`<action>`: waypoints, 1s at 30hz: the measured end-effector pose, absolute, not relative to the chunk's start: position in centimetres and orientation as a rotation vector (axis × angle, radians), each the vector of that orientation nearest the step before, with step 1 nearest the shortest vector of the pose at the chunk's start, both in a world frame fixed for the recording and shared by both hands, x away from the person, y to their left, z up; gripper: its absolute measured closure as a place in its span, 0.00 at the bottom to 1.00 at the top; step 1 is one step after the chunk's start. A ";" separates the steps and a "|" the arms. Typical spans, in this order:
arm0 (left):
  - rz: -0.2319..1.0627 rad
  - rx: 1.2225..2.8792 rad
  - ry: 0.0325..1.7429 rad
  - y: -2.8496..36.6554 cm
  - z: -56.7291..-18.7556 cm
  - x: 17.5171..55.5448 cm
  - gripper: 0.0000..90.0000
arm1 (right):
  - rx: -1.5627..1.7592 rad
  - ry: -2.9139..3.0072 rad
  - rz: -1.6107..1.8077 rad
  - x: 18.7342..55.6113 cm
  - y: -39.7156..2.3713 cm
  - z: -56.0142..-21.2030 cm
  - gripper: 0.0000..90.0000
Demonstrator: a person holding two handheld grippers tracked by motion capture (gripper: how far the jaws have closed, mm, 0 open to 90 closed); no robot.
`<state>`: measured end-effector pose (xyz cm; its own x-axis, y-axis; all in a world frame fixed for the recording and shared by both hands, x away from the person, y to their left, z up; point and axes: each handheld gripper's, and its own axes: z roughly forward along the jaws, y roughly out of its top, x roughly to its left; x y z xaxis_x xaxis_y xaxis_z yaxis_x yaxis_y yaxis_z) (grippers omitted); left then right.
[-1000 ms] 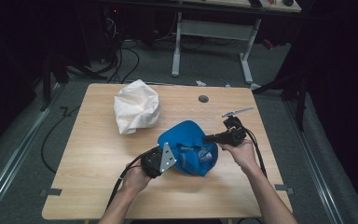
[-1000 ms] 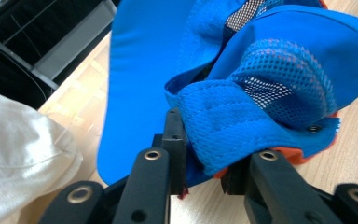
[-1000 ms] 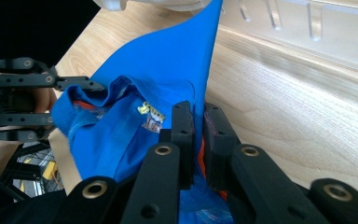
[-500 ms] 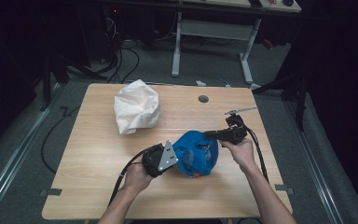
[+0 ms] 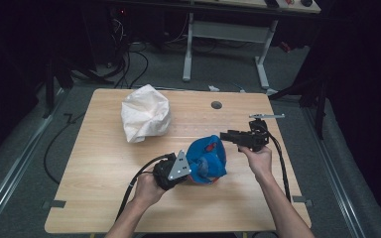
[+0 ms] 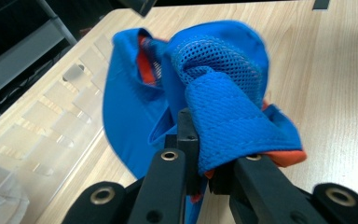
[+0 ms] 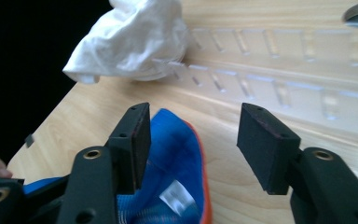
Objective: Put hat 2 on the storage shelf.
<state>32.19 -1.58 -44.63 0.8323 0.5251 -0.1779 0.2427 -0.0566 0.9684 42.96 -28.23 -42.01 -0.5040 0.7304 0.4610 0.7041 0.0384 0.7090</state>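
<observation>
**Right jaws let go — the cap now hangs on the left grip alone**

The right gripper [image 5: 226,134] has just been opening: a second ago its jaws were closed on the blue cap [image 5: 207,158], and now they stand spread with nothing pressed between the pads. In the right gripper view the cap's brim [image 7: 182,158] lies below and just past the open jaws, no longer touched by them.

The left gripper [image 6: 204,161] has been closing and now pinches a fold of the cap's mesh back tight. Compared with the earlier pictures, the cap has gone from a broad, opened-out shape to a bunched, folded bundle, resting on the wooden table [image 5: 104,163] near its front middle — between the two hands.

My reading: the fold has been handed over to the left hand, and the right is free to take a new hold. The crumpled white bag [image 5: 145,119] sits well apart toward the back left, untouched.
</observation>
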 end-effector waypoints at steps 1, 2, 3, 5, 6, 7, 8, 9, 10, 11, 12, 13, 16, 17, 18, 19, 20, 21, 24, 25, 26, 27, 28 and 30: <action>0.251 1.644 0.616 -1.4 -44.6 32.3 0.95 | 1.547 2.231 1.502 42.9 -28.4 -41.9 0.48; 0.249 1.637 0.623 -1.3 -44.5 32.3 0.95 | 1.538 2.224 1.491 42.8 -28.5 -41.9 0.48; 0.248 1.624 0.630 -1.3 -44.5 32.4 0.95 | 1.525 2.217 1.475 42.7 -28.5 -41.8 0.48; 0.249 1.609 0.647 -1.1 -44.2 32.6 0.95 | 1.502 2.212 1.430 42.5 -28.5 -41.8 0.48; 0.248 1.594 0.658 -0.9 -44.1 32.8 0.95 | 1.492 2.209 1.400 42.4 -28.4 -41.9 0.48; 0.240 1.579 0.671 -0.7 -43.9 33.0 0.95 | 1.475 2.206 1.357 42.3 -28.3 -42.0 0.48; 0.233 1.559 0.688 -0.5 -43.7 33.2 0.96 | 1.464 2.205 1.319 42.2 -28.2 -42.2 0.48; 0.231 1.555 0.697 -0.3 -43.5 33.4 0.95 | 1.449 2.194 1.301 42.0 -28.3 -42.6 0.48; 0.222 1.542 0.708 -0.2 -43.4 33.6 0.95 | 1.446 2.181 1.289 41.8 -28.3 -43.0 0.48; 0.217 1.533 0.717 -0.1 -43.2 33.8 0.95 | 1.440 2.179 1.264 41.7 -28.4 -43.4 0.48; 0.214 1.525 0.726 0.0 -43.1 34.0 0.95 | 1.437 2.182 1.236 41.5 -28.5 -43.9 0.48; 0.203 1.512 0.741 0.1 -42.9 34.2 0.95 | 1.441 2.199 1.196 41.3 -28.6 -44.5 0.48; 0.183 1.490 0.776 0.3 -42.5 35.0 0.95 | 1.449 2.198 1.123 40.3 -28.8 -46.4 0.47; 0.183 1.489 0.787 0.3 -42.4 35.3 0.95 | 1.447 2.203 1.101 40.1 -28.8 -46.9 0.47; 0.178 1.476 0.805 0.4 -42.3 35.8 0.95 | 1.450 2.200 1.074 39.7 -28.8 -47.6 0.47; 0.174 1.473 0.815 0.4 -42.2 36.0 0.95 | 1.447 2.195 1.041 39.3 -28.9 -48.5 0.46; 0.167 1.458 0.828 0.5 -42.0 36.4 0.95 | 1.445 2.190 1.021 39.1 -28.9 -49.0 0.46; 0.164 1.454 0.834 0.5 -42.0 36.6 0.95 | 1.445 2.184 0.989 38.7 -29.0 -49.7 0.46; 0.157 1.443 0.846 0.4 -41.5 37.2 0.95 | 1.452 2.164 0.957 37.9 -29.1 -51.1 0.43; 0.156 1.439 0.847 0.3 -41.3 37.4 0.95 | 1.456 2.156 0.950 37.7 -29.1 -51.5 0.43; 0.155 1.437 0.848 0.2 -41.0 37.7 0.95 | 1.450 2.150 0.940 37.5 -29.1 -51.8 0.42; 0.152 1.429 0.853 0.1 -40.8 37.9 0.95 | 1.440 2.139 0.927 37.3 -29.0 -52.3 0.40; 0.149 1.424 0.859 0.1 -40.6 38.2 0.95 | 1.426 2.137 0.915 37.2 -28.9 -52.5 0.38; 0.143 1.401 0.871 0.1 -40.1 38.9 0.95 | 1.380 2.130 0.873 37.0 -28.5 -53.0 0.34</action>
<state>38.92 0.05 -40.10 0.6917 0.5690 -0.4447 0.3964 0.2155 0.8924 36.96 -28.54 -52.99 -0.3954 0.9179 -0.0339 0.6301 0.2979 0.7171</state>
